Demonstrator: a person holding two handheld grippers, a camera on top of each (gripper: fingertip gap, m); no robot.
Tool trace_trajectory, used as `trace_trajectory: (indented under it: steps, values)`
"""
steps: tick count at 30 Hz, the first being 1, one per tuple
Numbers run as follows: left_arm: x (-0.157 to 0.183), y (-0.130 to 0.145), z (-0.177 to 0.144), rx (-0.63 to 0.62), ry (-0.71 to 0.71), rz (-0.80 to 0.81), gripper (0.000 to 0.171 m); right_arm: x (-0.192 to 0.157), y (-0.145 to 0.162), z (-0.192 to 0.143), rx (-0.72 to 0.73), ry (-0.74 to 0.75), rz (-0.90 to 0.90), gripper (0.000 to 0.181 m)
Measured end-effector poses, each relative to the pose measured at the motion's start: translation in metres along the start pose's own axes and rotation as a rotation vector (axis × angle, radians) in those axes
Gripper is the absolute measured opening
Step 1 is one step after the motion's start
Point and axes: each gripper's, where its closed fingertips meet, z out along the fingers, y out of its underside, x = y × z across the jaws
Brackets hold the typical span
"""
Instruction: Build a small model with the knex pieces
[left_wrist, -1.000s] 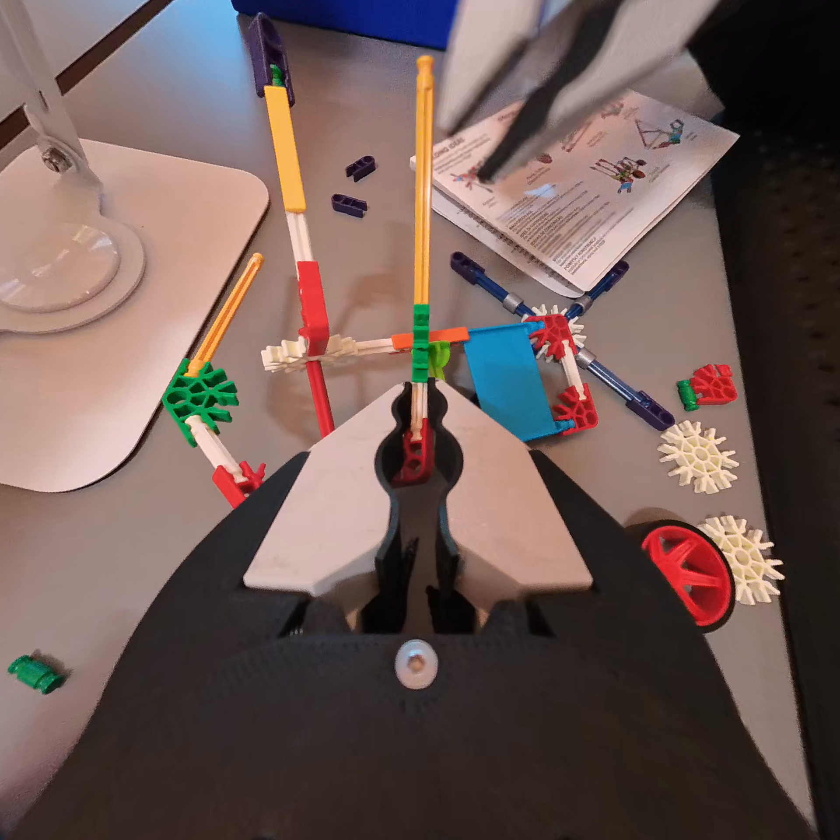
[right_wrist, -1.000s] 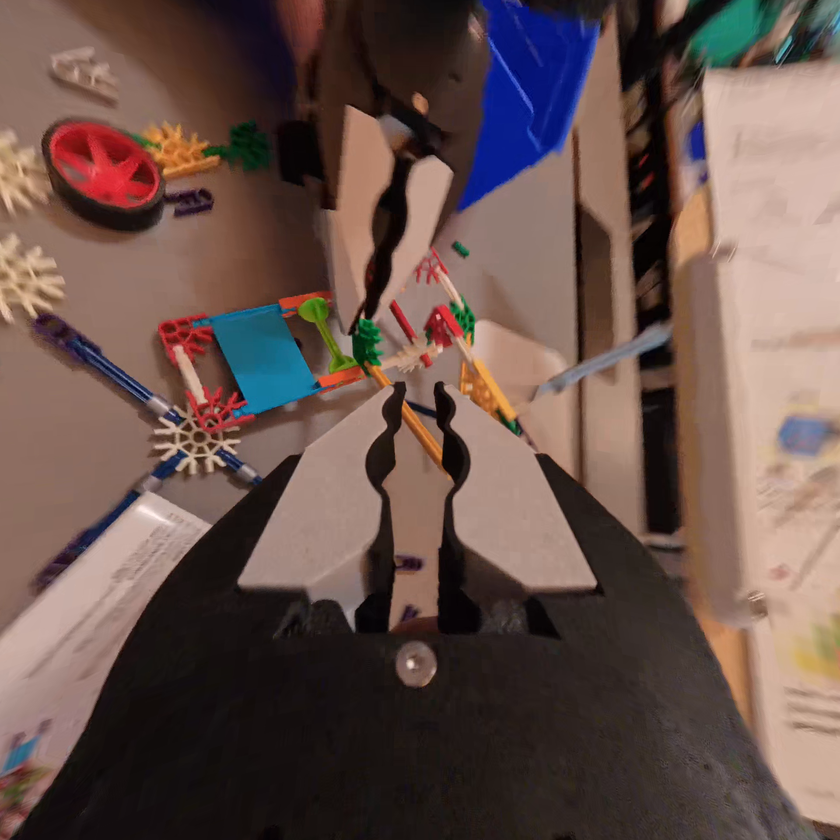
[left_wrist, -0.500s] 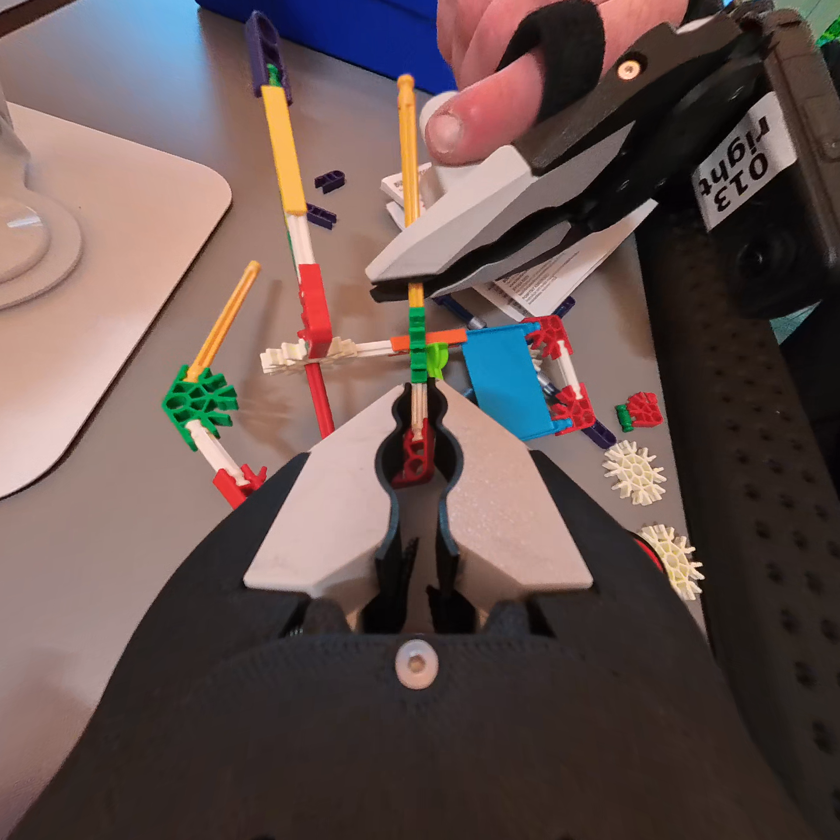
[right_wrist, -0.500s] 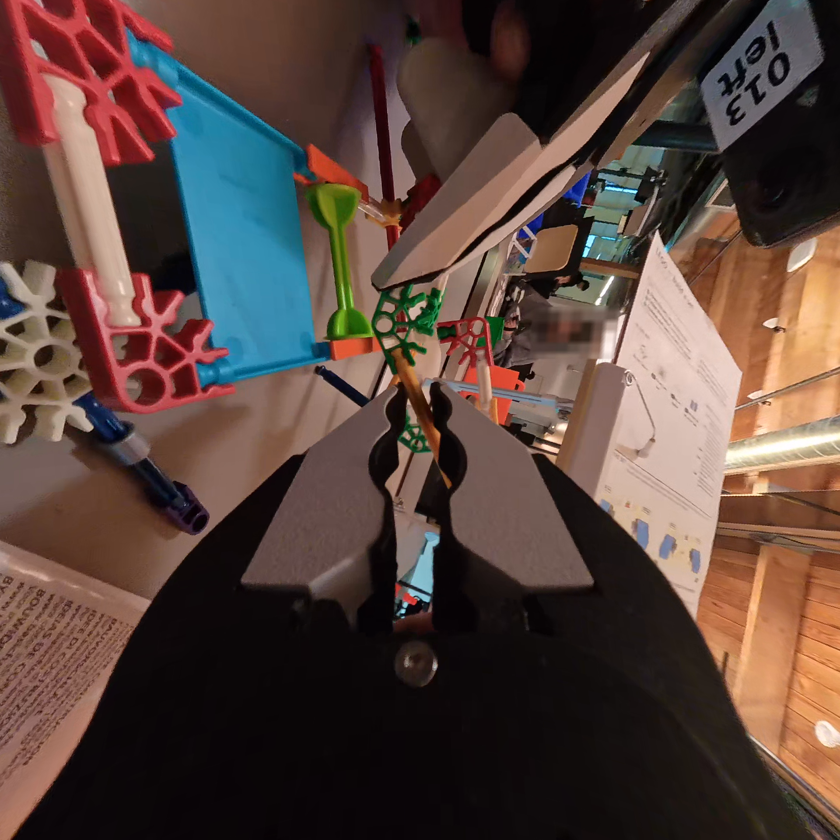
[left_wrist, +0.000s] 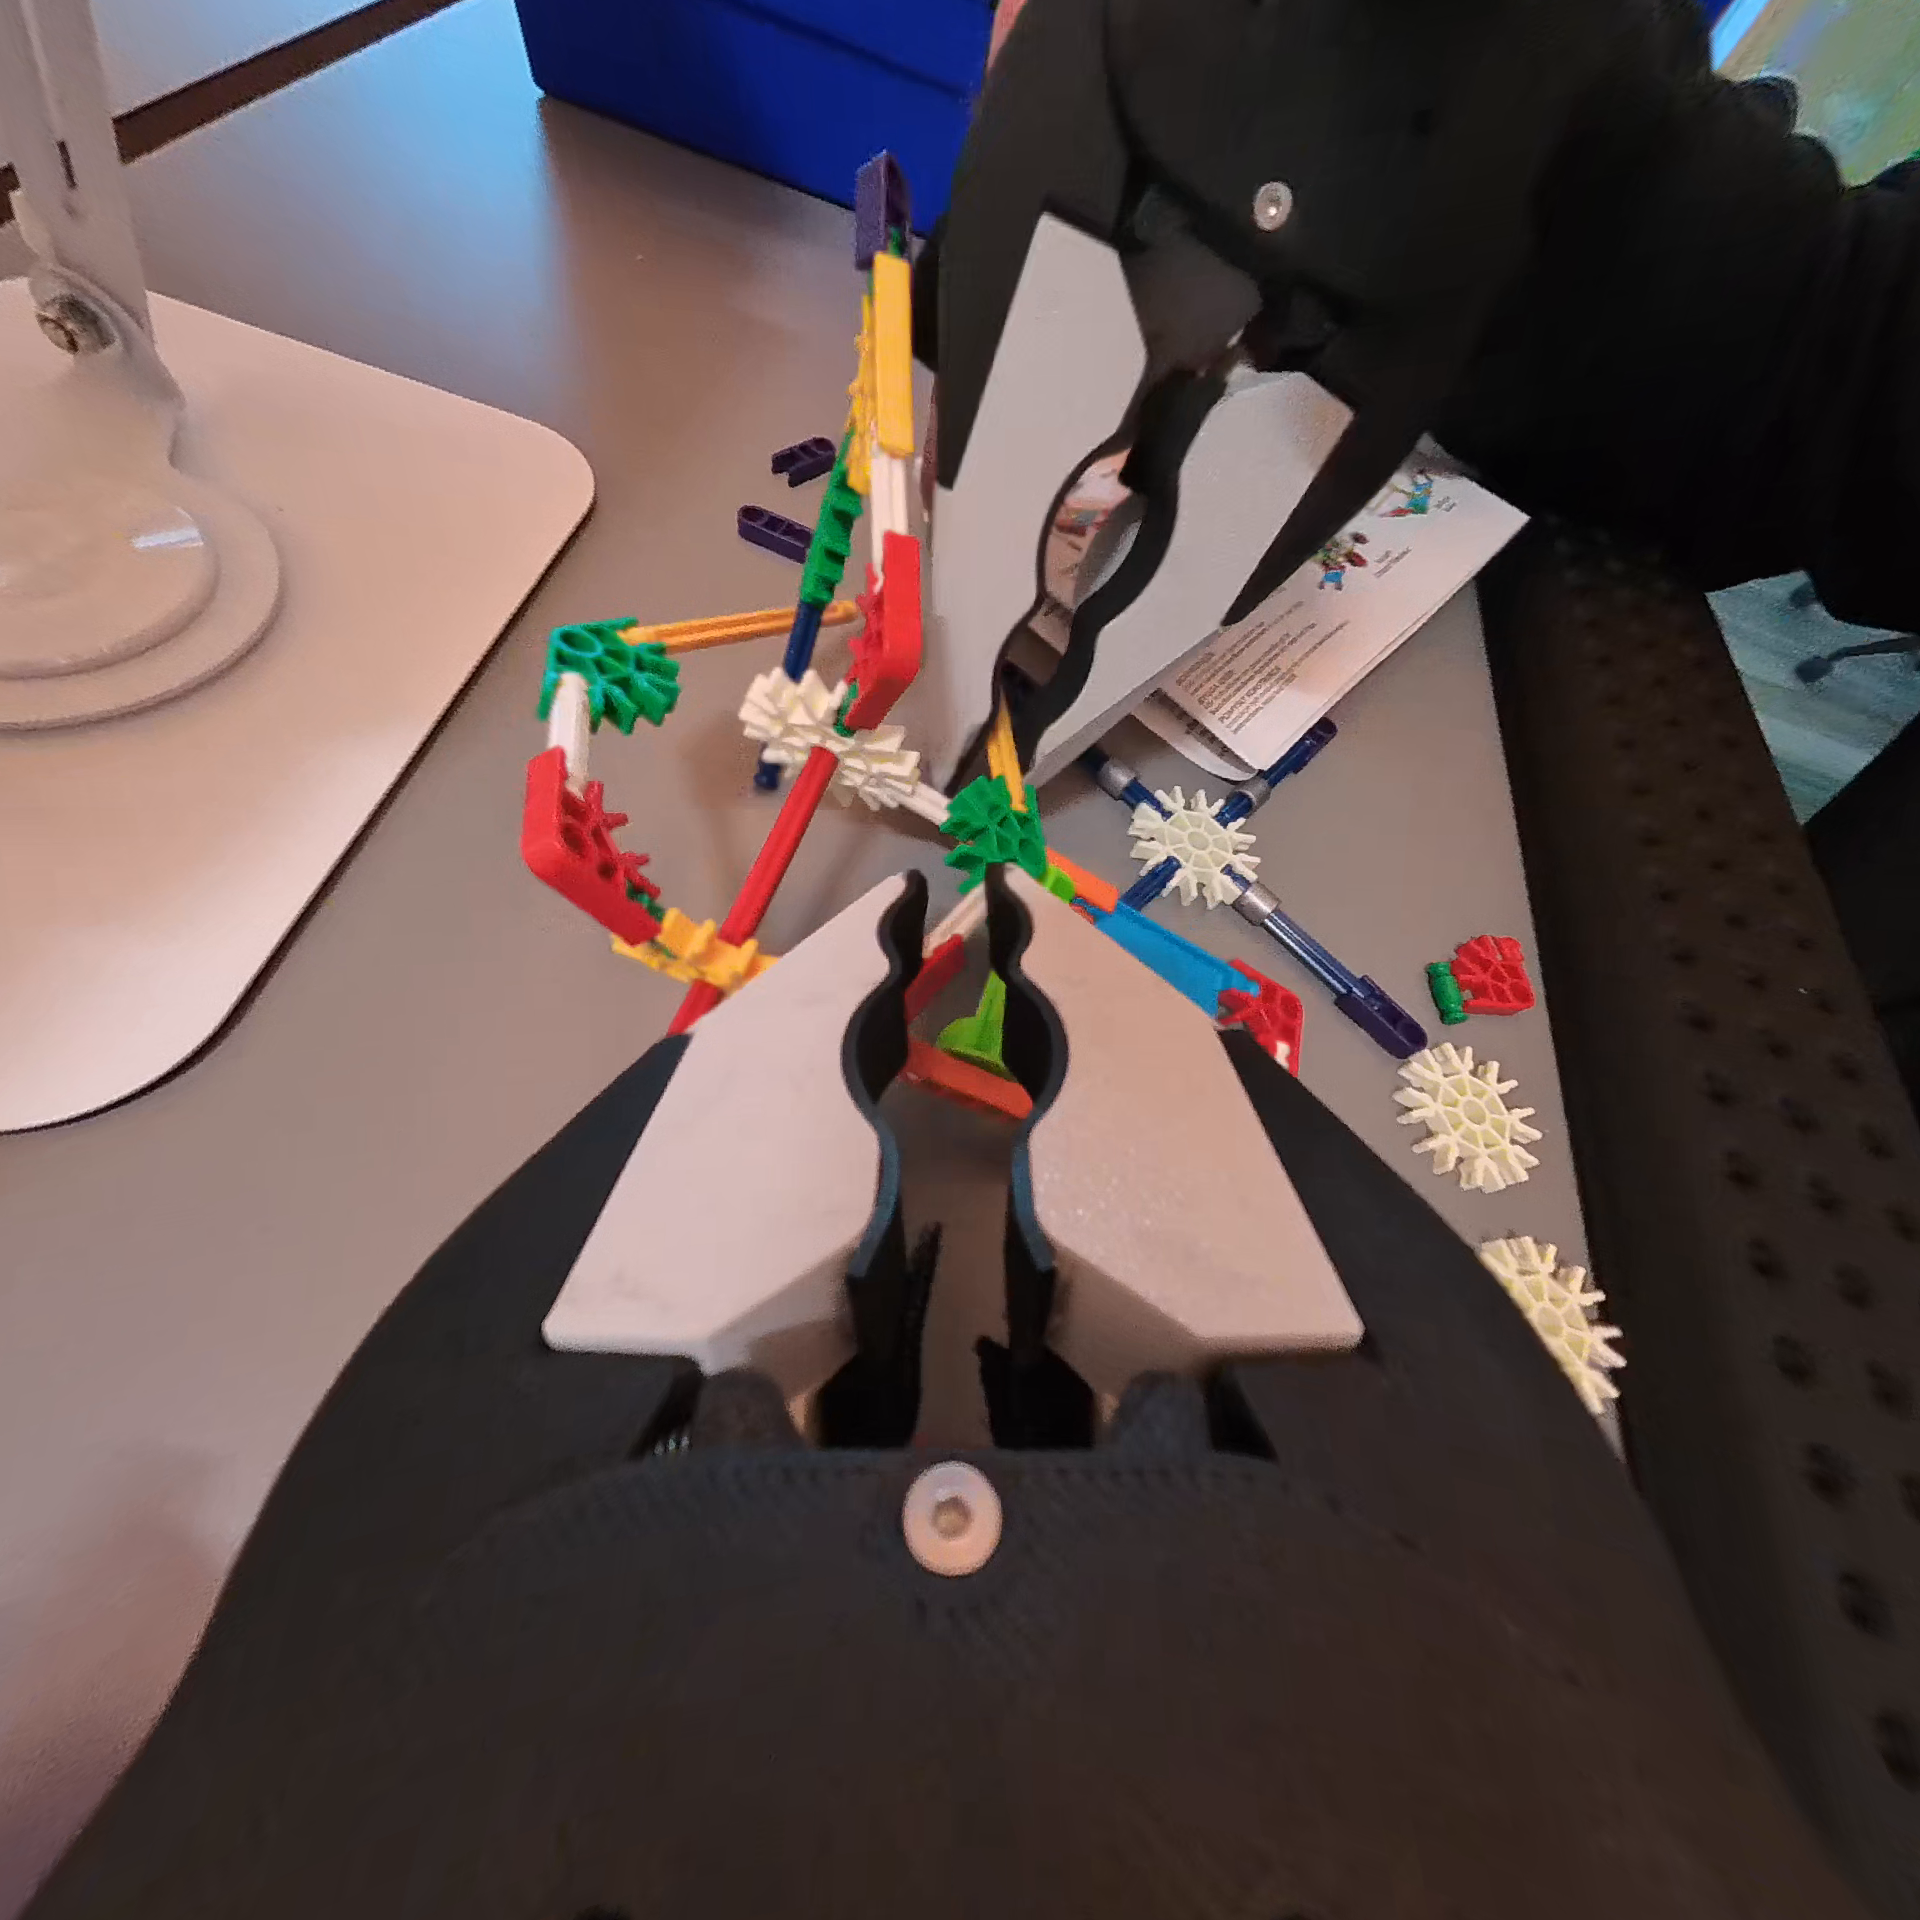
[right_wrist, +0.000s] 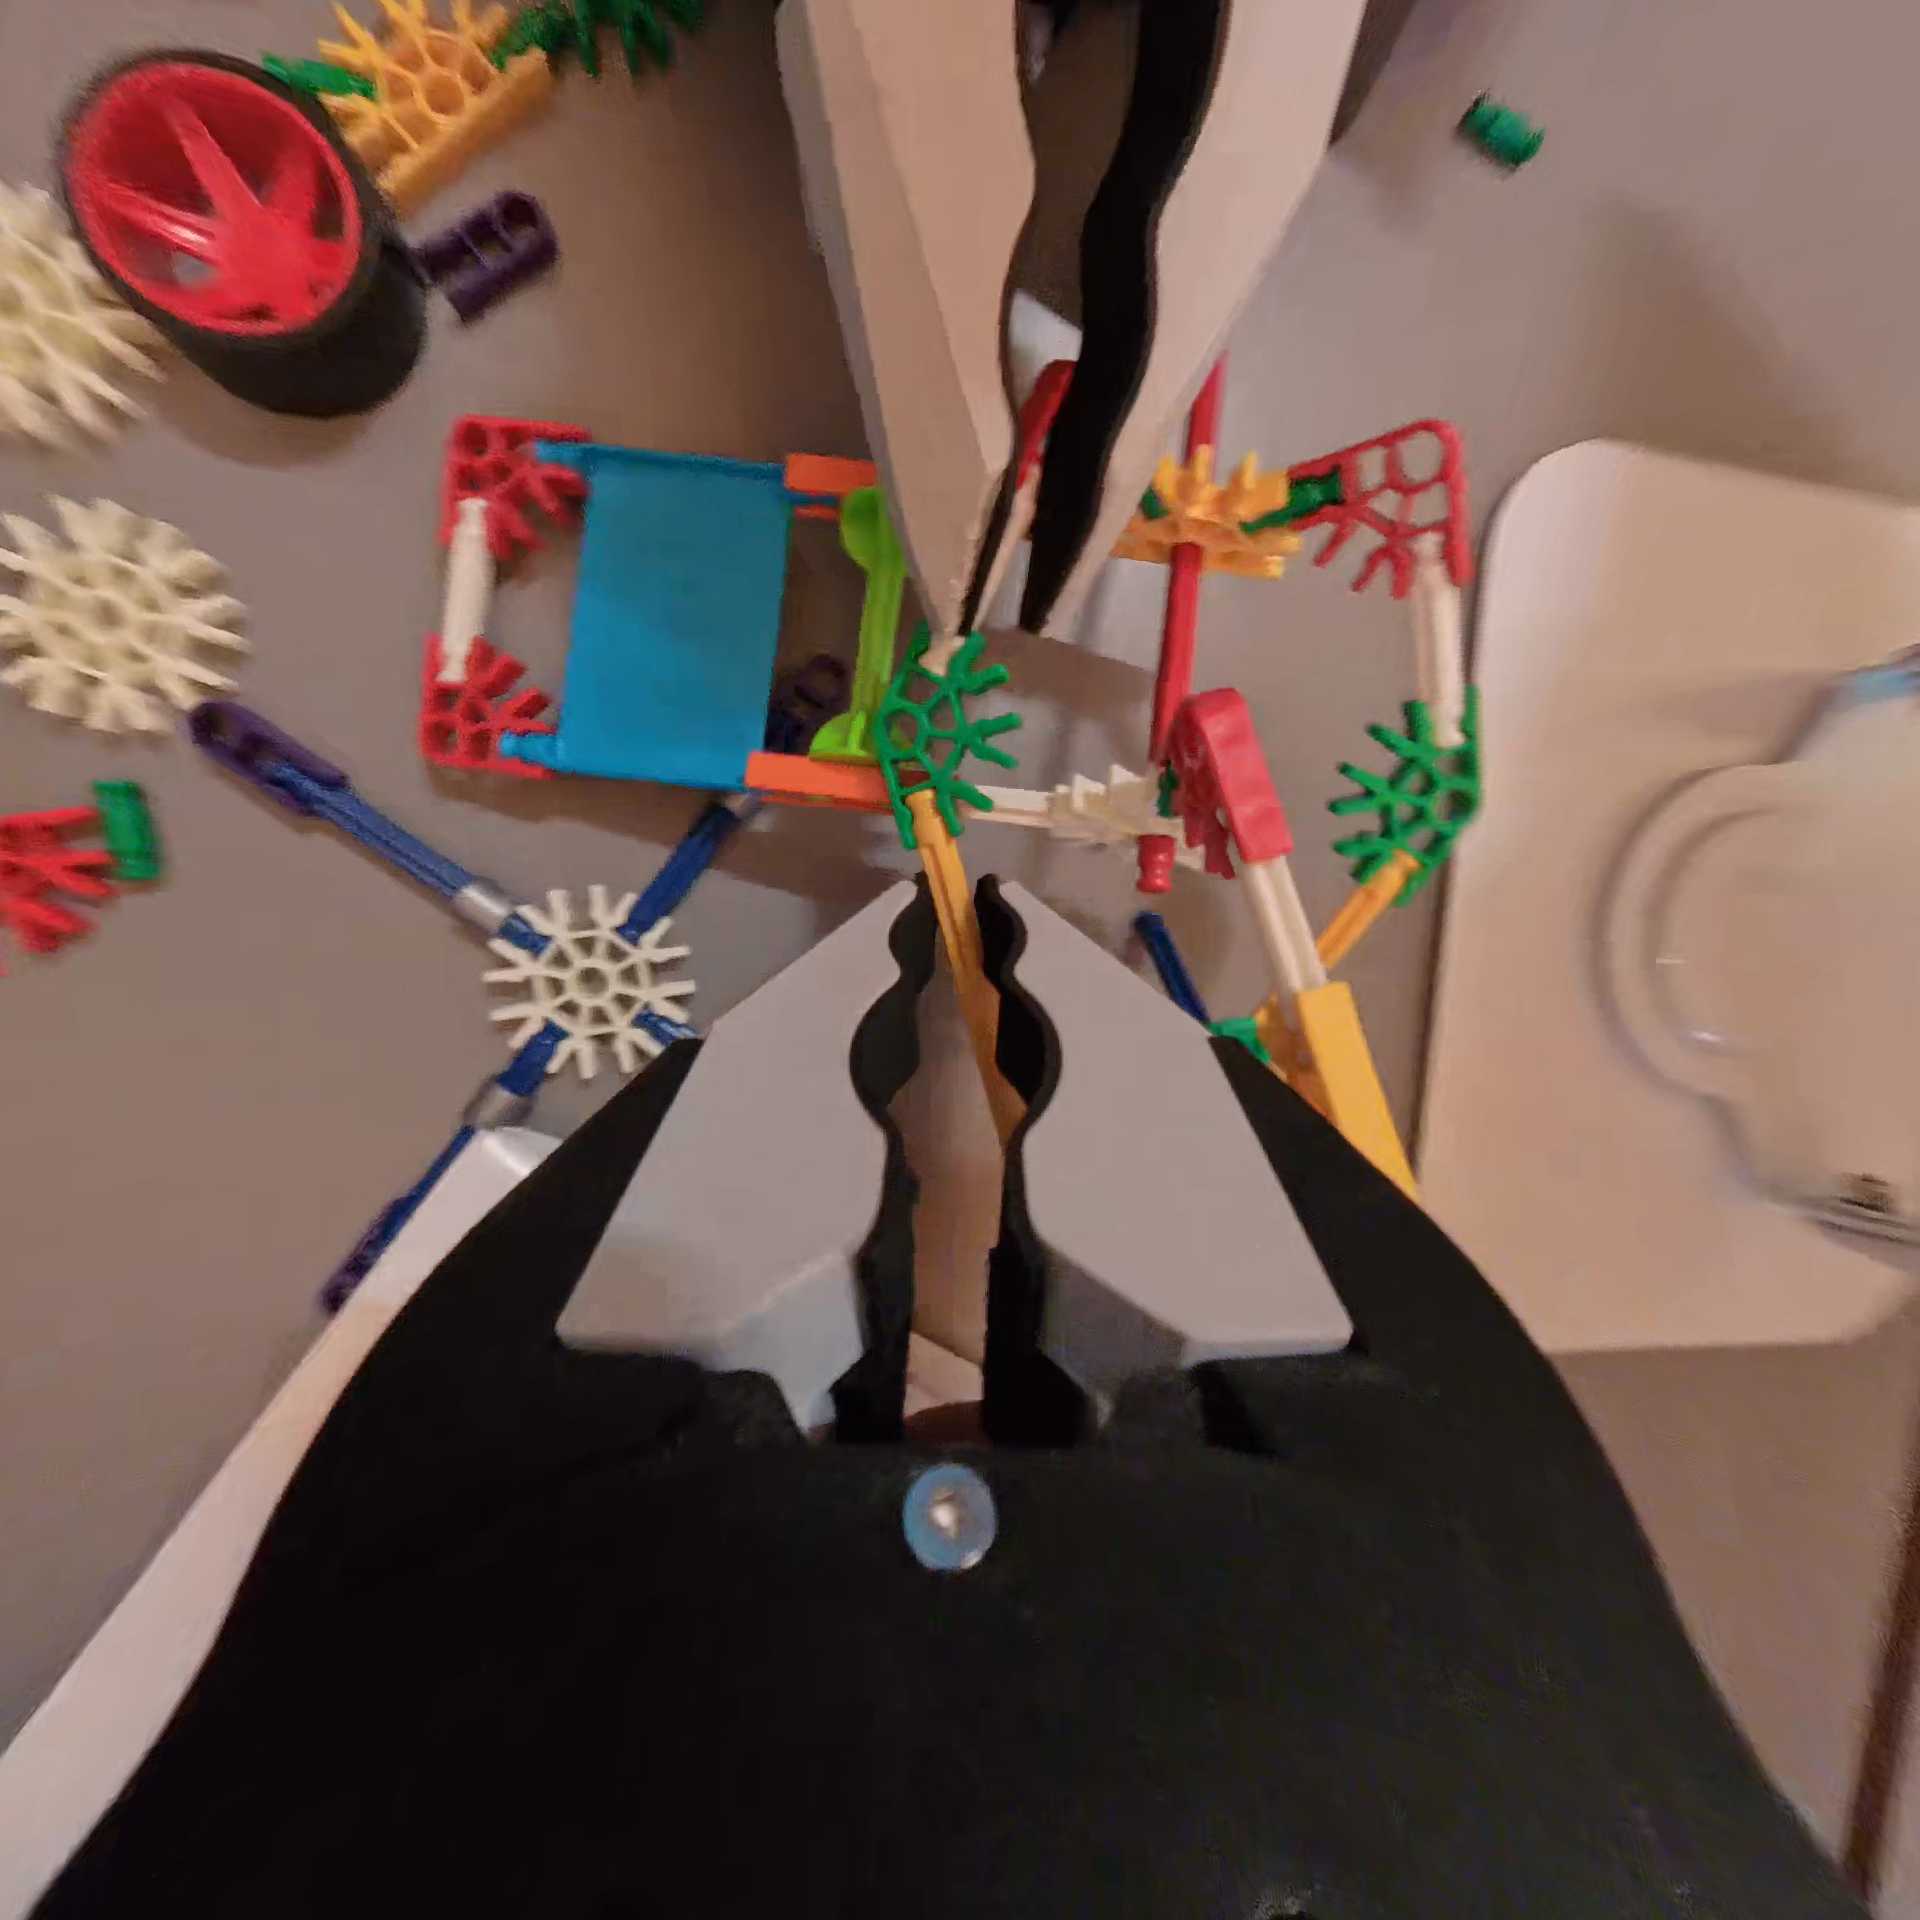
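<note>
Pinching a thin white plastic rod (left_wrist: 961, 920), left gripper (left_wrist: 954, 896) fingers apparently closed, right gripper (right_wrist: 954, 896) fingers clamping an orange-yellow plastic rod (right_wrist: 961, 961), both joined at a green snowflake connector (right_wrist: 940, 732) above the grey counter (left_wrist: 436, 270).

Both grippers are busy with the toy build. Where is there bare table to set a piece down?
Bare grey table lies between the white stand base and the left gripper; more lies between the base and the blue box. It is crowded on the build's other side: white snowflake connectors, blue rods and a booklet.
</note>
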Motion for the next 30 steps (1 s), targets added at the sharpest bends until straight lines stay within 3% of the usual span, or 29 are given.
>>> trace_trajectory:
  steps: [4, 10, 14, 20, 26, 30]
  values:
    - [-0.004, -0.001, -0.011, -0.012, -0.065, 0.033, 0.018, 0.0, -0.001, 0.002, 0.019, -0.016, 0.044, 0.006]
    - [-0.039, -0.015, -0.037, 0.034, -0.32, 0.041, 0.022, -0.001, 0.0, -0.004, 0.044, -0.046, 0.084, 0.009]
    - [-0.051, -0.001, -0.036, -0.034, -0.378, 0.046, 0.027, -0.002, 0.0, -0.012, 0.035, -0.034, 0.065, 0.027]
    - [-0.059, 0.018, -0.034, -0.14, -0.412, 0.055, 0.035, 0.001, 0.005, -0.026, 0.013, 0.014, 0.043, 0.025]
    - [-0.055, 0.049, -0.02, -0.311, -0.4, 0.08, 0.031, 0.007, 0.017, -0.041, 0.001, 0.006, 0.054, 0.026]
    - [-0.044, 0.053, -0.017, -0.354, -0.371, 0.071, 0.008, 0.013, 0.032, -0.049, -0.026, 0.009, 0.066, 0.028]
